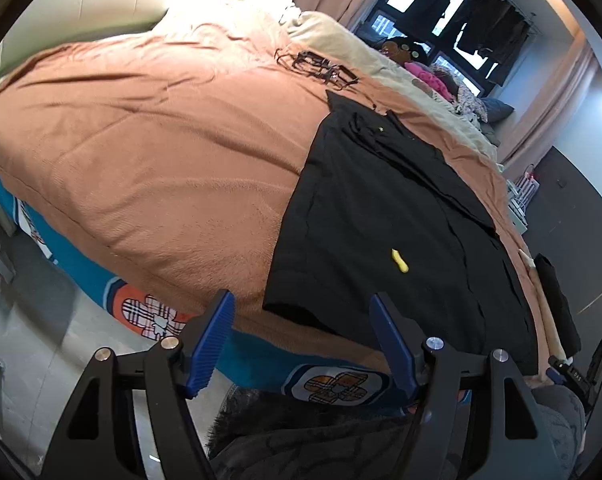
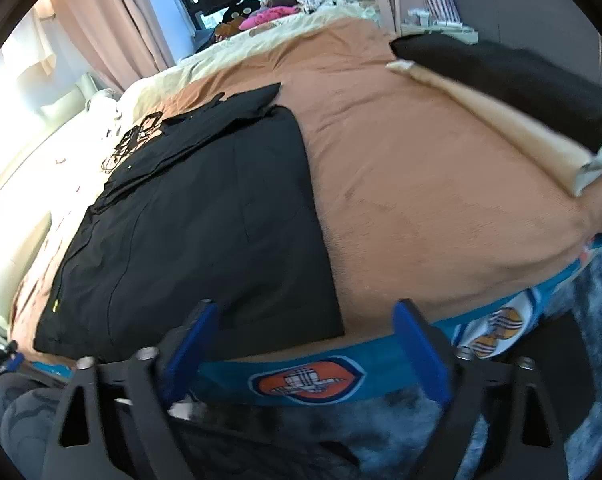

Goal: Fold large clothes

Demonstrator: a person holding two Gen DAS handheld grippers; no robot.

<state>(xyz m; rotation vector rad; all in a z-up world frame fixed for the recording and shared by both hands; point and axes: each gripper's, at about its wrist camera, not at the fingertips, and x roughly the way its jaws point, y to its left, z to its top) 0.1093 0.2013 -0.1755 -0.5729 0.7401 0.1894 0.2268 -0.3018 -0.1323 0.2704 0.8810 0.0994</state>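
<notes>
A large black garment (image 1: 389, 216) lies spread flat on the orange-brown bedspread (image 1: 149, 152), its hem along the near edge of the bed. A small yellow tag (image 1: 400, 260) sits on it. My left gripper (image 1: 301, 304) is open over the garment's near left corner, with nothing pressed between the blue pads (image 1: 215, 340). In the right wrist view the same garment (image 2: 205, 216) fills the left half. My right gripper (image 2: 307, 312) stands open over the garment's near right corner, and its pads (image 2: 421, 348) grip nothing.
A folded black piece (image 2: 501, 68) rests on a beige cloth (image 2: 501, 120) at the bed's far right corner. Black straps (image 1: 321, 68) lie further up the bed. A teal sheet (image 2: 381, 360) with orange patches hangs below the edge. Clothes are piled by the window (image 2: 277, 12).
</notes>
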